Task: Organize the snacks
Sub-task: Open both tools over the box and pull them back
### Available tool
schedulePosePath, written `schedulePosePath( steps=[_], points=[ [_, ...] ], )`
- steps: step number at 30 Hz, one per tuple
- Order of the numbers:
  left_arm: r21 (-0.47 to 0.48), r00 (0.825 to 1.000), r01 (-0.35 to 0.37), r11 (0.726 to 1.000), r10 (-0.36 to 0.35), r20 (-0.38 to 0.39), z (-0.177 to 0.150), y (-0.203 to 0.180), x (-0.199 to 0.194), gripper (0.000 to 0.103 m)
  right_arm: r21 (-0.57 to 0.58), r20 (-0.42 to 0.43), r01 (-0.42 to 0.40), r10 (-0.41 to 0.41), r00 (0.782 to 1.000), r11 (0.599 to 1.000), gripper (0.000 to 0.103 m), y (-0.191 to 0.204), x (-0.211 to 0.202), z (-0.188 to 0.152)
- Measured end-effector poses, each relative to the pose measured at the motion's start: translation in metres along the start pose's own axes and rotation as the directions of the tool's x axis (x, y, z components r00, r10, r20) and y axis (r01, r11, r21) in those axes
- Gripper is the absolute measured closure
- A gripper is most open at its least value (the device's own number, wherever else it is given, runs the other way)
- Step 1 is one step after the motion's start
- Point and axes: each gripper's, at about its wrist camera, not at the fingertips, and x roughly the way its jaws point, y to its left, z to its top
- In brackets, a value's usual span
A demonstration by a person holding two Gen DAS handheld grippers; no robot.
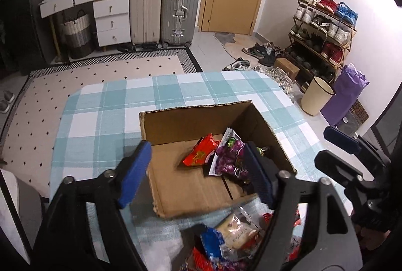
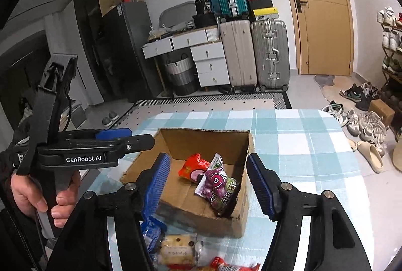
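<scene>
An open cardboard box stands on the checked tablecloth. Inside lie a red snack packet and a purple snack packet. Loose snacks lie in front of the box: a blue packet, a pale biscuit packet and red packets. My left gripper is open and empty above the box's near edge. My right gripper is open and empty, over the box's near side. The left gripper also shows in the right wrist view.
The table has a blue-white checked cloth. Beyond it are a spotted rug, suitcases, a white drawer unit and a door. A shoe rack, loose shoes, a cream bin and a purple bag stand on the right.
</scene>
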Motion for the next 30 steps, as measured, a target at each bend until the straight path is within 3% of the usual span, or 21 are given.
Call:
schedulePosePath(
  steps=[9,12,15,30],
  points=[
    [-0.001,0.998,-0.044,0.999,0.044,0.046,-0.02,-0.016,-0.052,0.018,-0.018,0.054,-0.007,0.008,0.999,1.0,0.03,0.025,-0.056,-0.012],
    [-0.004,0.996,-0.055,0.998,0.055,0.064,-0.028,-0.021,-0.069,0.012,-0.029,0.074,-0.006,0.009,0.997,1.0,0.021,0.034,-0.076,-0.018],
    [-0.015,0.994,-0.073,0.997,0.074,0.086,-0.039,-0.026,-0.088,0.002,-0.035,0.092,-0.008,0.011,0.996,0.999,0.019,0.042,-0.092,-0.025],
    [-0.005,0.988,-0.086,0.996,0.086,0.126,-0.106,-0.044,-0.154,0.001,-0.002,0.17,-0.001,0.001,0.985,1.0,0.01,0.055,-0.162,-0.071]
  ],
)
